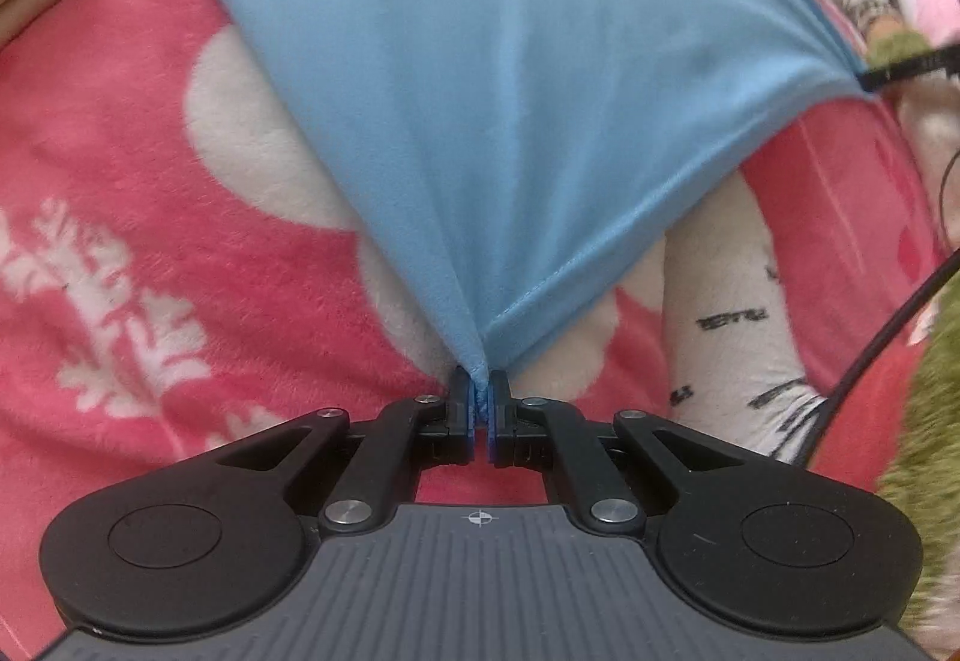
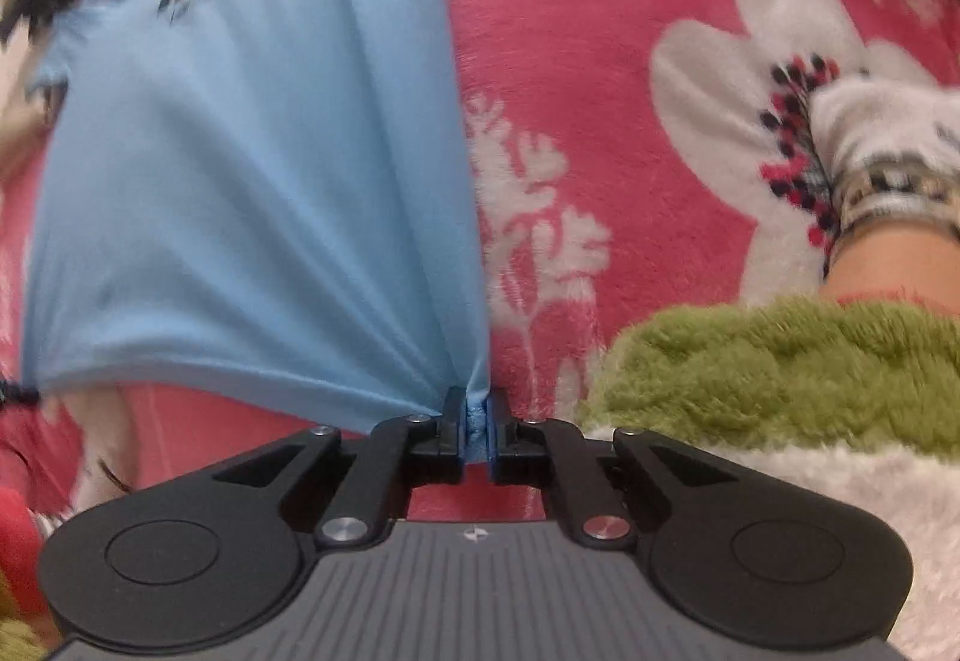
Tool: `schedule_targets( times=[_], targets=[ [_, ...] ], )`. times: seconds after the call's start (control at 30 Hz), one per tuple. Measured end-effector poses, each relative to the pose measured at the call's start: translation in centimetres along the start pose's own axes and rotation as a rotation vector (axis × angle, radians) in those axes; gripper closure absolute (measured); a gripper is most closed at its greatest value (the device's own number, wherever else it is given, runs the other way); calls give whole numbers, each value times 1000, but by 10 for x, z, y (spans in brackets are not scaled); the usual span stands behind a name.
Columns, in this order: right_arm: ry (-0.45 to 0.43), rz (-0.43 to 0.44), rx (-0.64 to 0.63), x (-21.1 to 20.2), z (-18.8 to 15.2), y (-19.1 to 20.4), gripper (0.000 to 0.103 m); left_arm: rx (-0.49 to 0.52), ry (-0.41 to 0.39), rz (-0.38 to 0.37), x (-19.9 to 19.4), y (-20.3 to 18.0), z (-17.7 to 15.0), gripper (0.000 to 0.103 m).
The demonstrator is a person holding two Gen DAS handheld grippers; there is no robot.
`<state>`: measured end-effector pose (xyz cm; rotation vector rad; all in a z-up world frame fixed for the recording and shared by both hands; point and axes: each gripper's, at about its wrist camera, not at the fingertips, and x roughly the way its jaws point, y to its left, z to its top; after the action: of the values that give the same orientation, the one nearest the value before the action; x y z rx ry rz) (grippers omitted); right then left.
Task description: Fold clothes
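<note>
Our left gripper (image 1: 479,398) and right gripper (image 2: 477,409) are each clamped tight on a pinch of the shirt (image 1: 510,78).

The light blue T-shirt (image 2: 240,169) has dark letters printed near its far end, but they are too blurry to read. The pink flowered blanket (image 1: 120,120) under the shirt has a white patch with small black letters on it, and those cannot be read either.
</note>
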<state>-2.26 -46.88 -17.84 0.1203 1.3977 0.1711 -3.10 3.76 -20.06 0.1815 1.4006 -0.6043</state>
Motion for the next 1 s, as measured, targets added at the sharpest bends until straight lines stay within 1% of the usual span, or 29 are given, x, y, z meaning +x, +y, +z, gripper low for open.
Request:
schedule_targets(
  times=[0.07, 0.1, 0.13, 0.2, 0.23, 0.27, 0.3, 0.43, 0.5, 0.57, 0.67, 0.77, 0.87, 1.0],
  targets=[
    [-4, -42, -32, -4, -1, 7, 84, 10, -14, -1, -3, 0, -1, 100],
    [-7, -64, -39, -7, -1, 9, 74, 11, -17, -6, -6, 0, -2, 100],
    [-10, -92, -39, -12, -2, 10, 65, 21, -17, -8, -9, -1, -4, 98],
    [-33, -144, -9, -29, -2, 9, 64, 38, -19, -15, -19, 0, -9, 89],
    [-56, -151, 25, -42, -3, 6, 63, 39, -35, -10, -26, 4, -14, 80],
    [-83, -148, 63, -56, -4, 3, 63, 39, -53, -3, -33, 8, -20, 73],
    [-116, -147, 106, -73, -6, 0, 60, 40, -70, 5, -40, 13, -25, 73],
    [-280, -169, 285, -145, -10, 5, 60, 5, -213, 76, -84, 51, -25, 73],
    [-370, -167, 357, -187, -13, 3, 60, -14, -285, 112, -107, 71, -25, 73],
    [-461, -169, 383, -226, -12, 10, 60, -42, -383, 150, -139, 88, -7, 73],
    [-601, -200, 358, -281, 1, 27, 60, -77, -503, 195, -185, 95, 36, 72],
    [-703, -233, 294, -320, 24, 46, 61, -95, -543, 234, -199, 70, 91, 72],
    [-763, -278, 208, -349, 44, 66, 61, -113, -580, 272, -210, 44, 146, 72],
    [-845, -334, 77, -368, 62, 87, 61, -136, -629, 322, -226, 9, 219, 68]
  ],
)
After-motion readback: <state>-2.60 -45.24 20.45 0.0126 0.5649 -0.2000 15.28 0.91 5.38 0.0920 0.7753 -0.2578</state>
